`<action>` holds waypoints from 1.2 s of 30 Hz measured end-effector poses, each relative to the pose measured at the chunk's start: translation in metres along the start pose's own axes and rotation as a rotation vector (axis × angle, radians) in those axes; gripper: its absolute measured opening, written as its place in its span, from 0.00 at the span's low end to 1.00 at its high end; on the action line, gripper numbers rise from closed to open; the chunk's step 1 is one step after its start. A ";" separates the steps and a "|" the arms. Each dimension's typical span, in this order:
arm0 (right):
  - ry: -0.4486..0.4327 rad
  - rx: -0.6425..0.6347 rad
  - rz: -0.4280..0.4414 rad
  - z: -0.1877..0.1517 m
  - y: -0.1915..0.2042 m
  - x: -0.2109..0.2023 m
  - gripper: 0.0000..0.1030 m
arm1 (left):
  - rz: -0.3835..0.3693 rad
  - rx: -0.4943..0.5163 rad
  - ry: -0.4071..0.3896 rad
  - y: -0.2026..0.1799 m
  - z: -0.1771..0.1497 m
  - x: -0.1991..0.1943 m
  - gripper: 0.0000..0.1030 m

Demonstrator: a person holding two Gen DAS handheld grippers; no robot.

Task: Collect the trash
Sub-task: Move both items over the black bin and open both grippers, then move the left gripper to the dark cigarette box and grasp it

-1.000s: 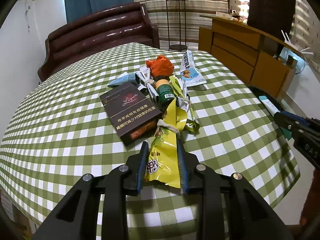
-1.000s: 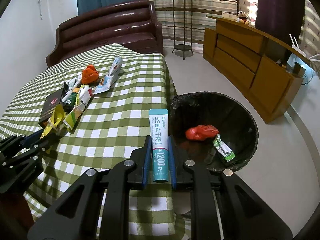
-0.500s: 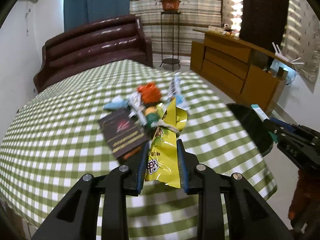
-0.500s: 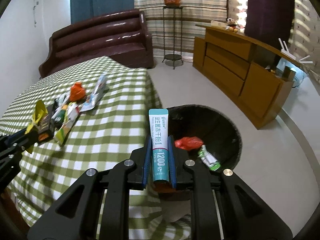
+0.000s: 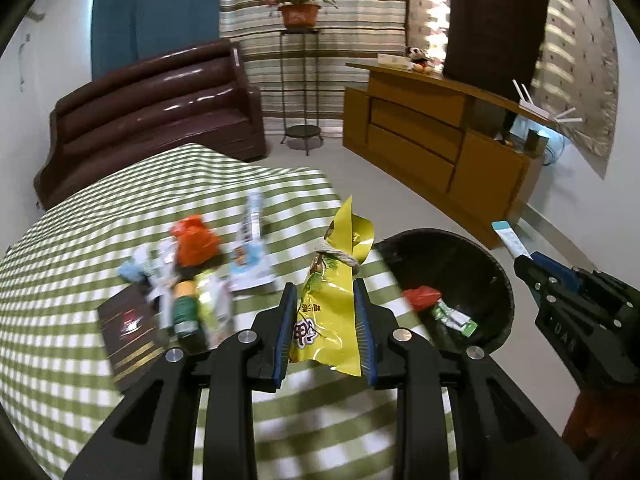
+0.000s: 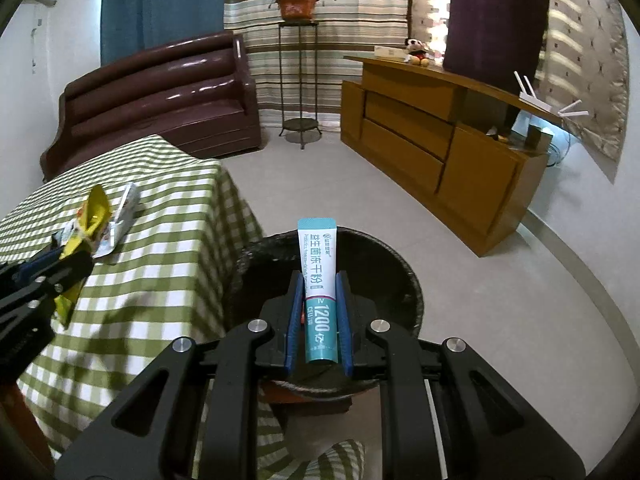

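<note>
My left gripper (image 5: 325, 292) is shut on a yellow snack bag (image 5: 330, 308), lifted above the checked tablecloth (image 5: 80, 248) near its right edge. My right gripper (image 6: 319, 280) is shut on a teal and white sachet (image 6: 319, 276), held over the black bin (image 6: 384, 276) on the floor. The bin (image 5: 452, 264) holds a red wrapper (image 5: 421, 295) and a green wrapper (image 5: 456, 318). Left on the cloth are an orange wad (image 5: 194, 240), a small green bottle (image 5: 186, 312), a dark box (image 5: 128, 328) and a white-blue pouch (image 5: 252, 256). In the left wrist view the right gripper (image 5: 524, 264) shows with the sachet (image 5: 510, 238).
A brown leather sofa (image 5: 152, 108) stands behind the table. A wooden sideboard (image 6: 436, 140) runs along the right wall, and a metal plant stand (image 6: 298, 80) with a pot is by the striped curtain. Pale floor tiles (image 6: 500, 300) lie around the bin.
Both grippers have swung right and up with their loads. The yellow bag has come off the pile toward the bin. The sachet has passed from over the table's edge to over the bin.
</note>
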State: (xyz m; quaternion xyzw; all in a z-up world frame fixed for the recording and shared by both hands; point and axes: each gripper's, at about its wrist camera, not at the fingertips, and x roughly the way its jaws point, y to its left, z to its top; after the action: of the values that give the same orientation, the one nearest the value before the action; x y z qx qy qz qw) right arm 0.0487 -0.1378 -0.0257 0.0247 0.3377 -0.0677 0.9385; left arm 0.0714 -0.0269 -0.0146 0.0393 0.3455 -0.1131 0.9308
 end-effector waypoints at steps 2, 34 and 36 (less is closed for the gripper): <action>-0.002 0.006 -0.010 0.002 -0.005 0.004 0.16 | -0.009 0.013 0.003 -0.008 0.004 0.008 0.28; 0.040 0.124 -0.016 0.007 -0.048 0.055 0.26 | -0.017 0.085 0.113 -0.066 0.030 0.084 0.45; 0.038 0.130 -0.019 0.007 -0.049 0.054 0.28 | -0.016 0.085 0.113 -0.066 0.031 0.084 0.45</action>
State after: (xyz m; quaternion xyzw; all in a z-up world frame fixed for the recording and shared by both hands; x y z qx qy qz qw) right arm 0.0877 -0.1924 -0.0550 0.0837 0.3504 -0.0979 0.9277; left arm 0.1371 -0.1106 -0.0459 0.0823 0.3925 -0.1328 0.9064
